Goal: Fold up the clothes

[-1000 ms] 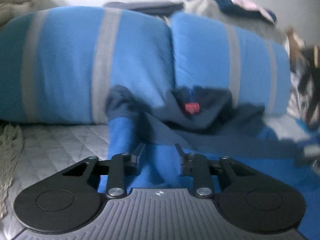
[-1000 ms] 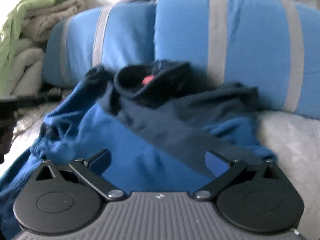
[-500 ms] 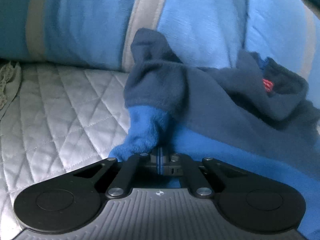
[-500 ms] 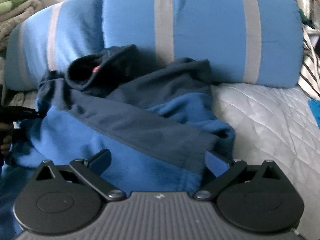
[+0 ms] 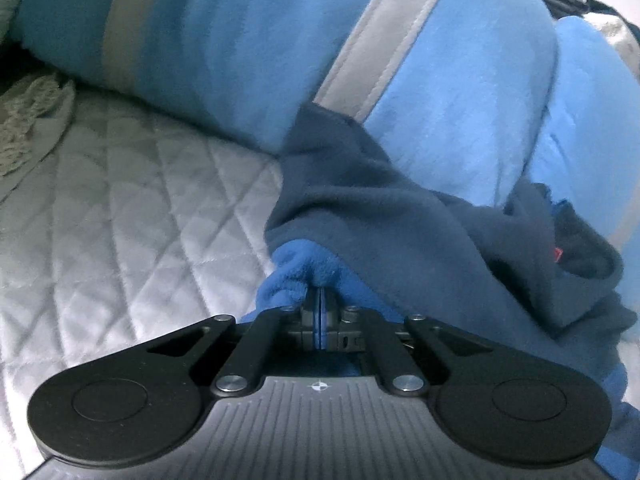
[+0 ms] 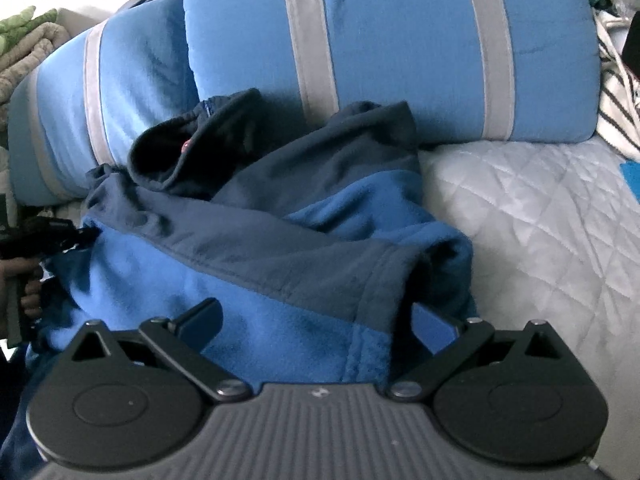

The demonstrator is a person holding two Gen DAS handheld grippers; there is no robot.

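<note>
Fleece, two-tone blue and navy jacket (image 6: 256, 248) lies crumpled on the quilted bed (image 6: 540, 216) against striped pillows (image 6: 392, 48); my left gripper (image 5: 320, 300) pinches its left edge, my right gripper (image 6: 320, 320) gapes over the hem, which I judge needs clamping next to spread it.

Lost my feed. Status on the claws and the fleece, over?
Left claw shut on fleece jacket edge. Right claw open, fleece hem between fingers, ungripped. Jacket crumpled against blue pillows. Nothing blocking.
</note>
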